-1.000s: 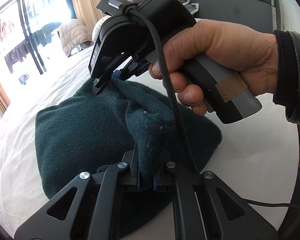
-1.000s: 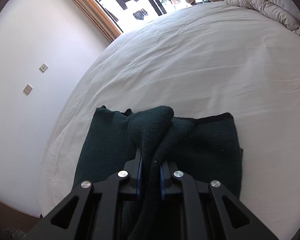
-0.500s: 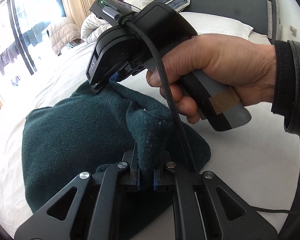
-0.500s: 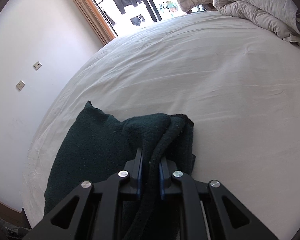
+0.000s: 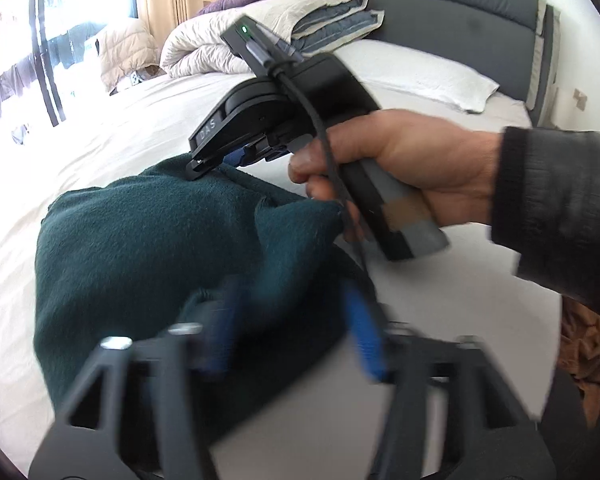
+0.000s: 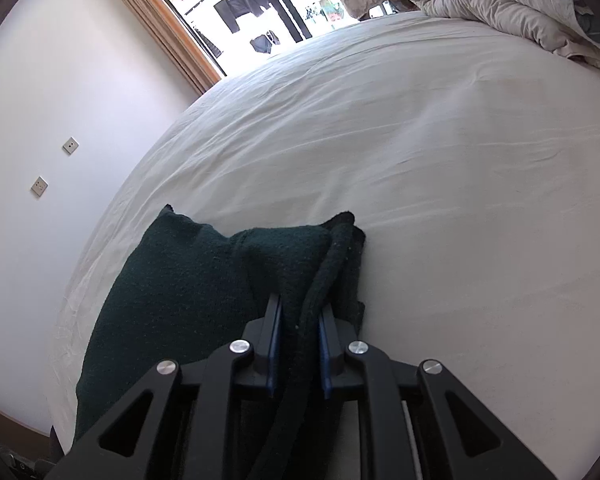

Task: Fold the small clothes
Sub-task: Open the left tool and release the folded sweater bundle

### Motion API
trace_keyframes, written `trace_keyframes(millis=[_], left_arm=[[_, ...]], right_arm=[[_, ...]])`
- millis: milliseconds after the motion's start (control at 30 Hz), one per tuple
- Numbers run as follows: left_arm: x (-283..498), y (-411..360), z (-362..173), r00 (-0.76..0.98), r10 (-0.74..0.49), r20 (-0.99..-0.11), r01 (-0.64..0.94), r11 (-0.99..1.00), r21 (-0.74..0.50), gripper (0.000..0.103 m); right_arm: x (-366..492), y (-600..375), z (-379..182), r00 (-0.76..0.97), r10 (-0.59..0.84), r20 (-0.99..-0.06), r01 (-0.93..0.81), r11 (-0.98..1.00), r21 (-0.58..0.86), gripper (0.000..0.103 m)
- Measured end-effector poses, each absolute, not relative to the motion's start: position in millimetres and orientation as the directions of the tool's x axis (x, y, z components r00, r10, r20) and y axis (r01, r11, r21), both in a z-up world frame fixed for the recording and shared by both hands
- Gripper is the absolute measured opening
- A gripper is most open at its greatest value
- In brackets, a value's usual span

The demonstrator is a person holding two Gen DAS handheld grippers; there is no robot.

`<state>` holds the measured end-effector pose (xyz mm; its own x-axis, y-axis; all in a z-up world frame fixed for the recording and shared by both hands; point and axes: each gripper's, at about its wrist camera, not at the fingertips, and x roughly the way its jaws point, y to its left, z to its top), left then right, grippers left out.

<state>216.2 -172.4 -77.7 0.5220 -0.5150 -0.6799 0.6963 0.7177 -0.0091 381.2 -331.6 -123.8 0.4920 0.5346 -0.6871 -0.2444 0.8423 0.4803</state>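
Note:
A dark green fleece garment (image 5: 140, 248) lies folded on the white bed sheet (image 6: 420, 160). My left gripper (image 5: 292, 320) is blurred, its jaws opening wide. A raised fold of the fleece stands between its blue pads (image 5: 362, 336) without being pressed. In the left wrist view, a hand holds my right gripper (image 5: 204, 168) at the garment's far edge. Up close, my right gripper (image 6: 300, 320) has its jaws opening slightly. Its pads still pinch a thick bunch of the fleece garment (image 6: 180, 288) low over the sheet.
A rumpled beige duvet (image 5: 260, 32) and a white pillow (image 5: 420, 76) lie by the grey headboard (image 5: 460, 12). A bright window (image 6: 260, 0) and a white wall (image 6: 60, 100) bound the bed. Brown cloth (image 5: 584, 352) sits at the right edge.
My left jaws went from shut on the fleece fold to wide apart, letting it go. The left view swung sideways. The right gripper sank a little, still gripping the bunched edge.

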Motion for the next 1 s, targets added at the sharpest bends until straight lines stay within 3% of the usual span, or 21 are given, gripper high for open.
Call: trace_keyframes(millis=[33, 100, 167, 200, 333, 500, 633, 1000], left_arm=[[210.5, -160.7, -74.2, 0.51, -0.535, -0.673, 0.704, 0.709, -0.03, 0.09], [199.7, -139.1, -68.0, 0.489, -0.564, -0.665, 0.708, 0.702, -0.074, 0.091], [199.4, -111.0, -61.4, 0.514, -0.559, -0.65, 0.681, 0.727, -0.087, 0.091], [201.2, -98.0, -55.1, 0.534, -0.557, -0.636, 0.662, 0.743, -0.096, 0.091], [242.1, -48.0, -49.2, 0.591, -0.522, -0.615, 0.567, 0.811, -0.143, 0.091], [266.9, -4.4, -53.8, 0.619, -0.485, -0.618, 0.489, 0.853, -0.179, 0.091], [275.0, 5.9, -56.2, 0.613, -0.463, -0.64, 0.492, 0.858, -0.149, 0.091], [265.9, -23.8, -92.2, 0.596, -0.436, -0.674, 0.507, 0.856, -0.106, 0.091]], right_arm=[[380.6, -334.7, -123.1, 0.489, 0.543, -0.682, -0.234, 0.835, 0.497, 0.02], [375.0, -341.8, -116.5, 0.502, 0.532, -0.682, -0.207, 0.839, 0.503, 0.025], [364.9, -353.9, -105.9, 0.536, 0.495, -0.684, -0.159, 0.855, 0.494, 0.04], [359.8, -360.6, -101.2, 0.549, 0.489, -0.678, -0.143, 0.854, 0.5, 0.041], [337.3, -364.1, -78.2, 0.514, 0.577, -0.635, -0.213, 0.803, 0.557, 0.039], [341.6, -337.6, -84.3, 0.386, 0.61, -0.692, -0.248, 0.791, 0.559, 0.034], [350.5, -326.6, -112.1, 0.325, 0.602, -0.729, -0.19, 0.797, 0.573, 0.034], [327.6, -314.1, -113.4, 0.258, 0.615, -0.745, -0.205, 0.788, 0.58, 0.018]])
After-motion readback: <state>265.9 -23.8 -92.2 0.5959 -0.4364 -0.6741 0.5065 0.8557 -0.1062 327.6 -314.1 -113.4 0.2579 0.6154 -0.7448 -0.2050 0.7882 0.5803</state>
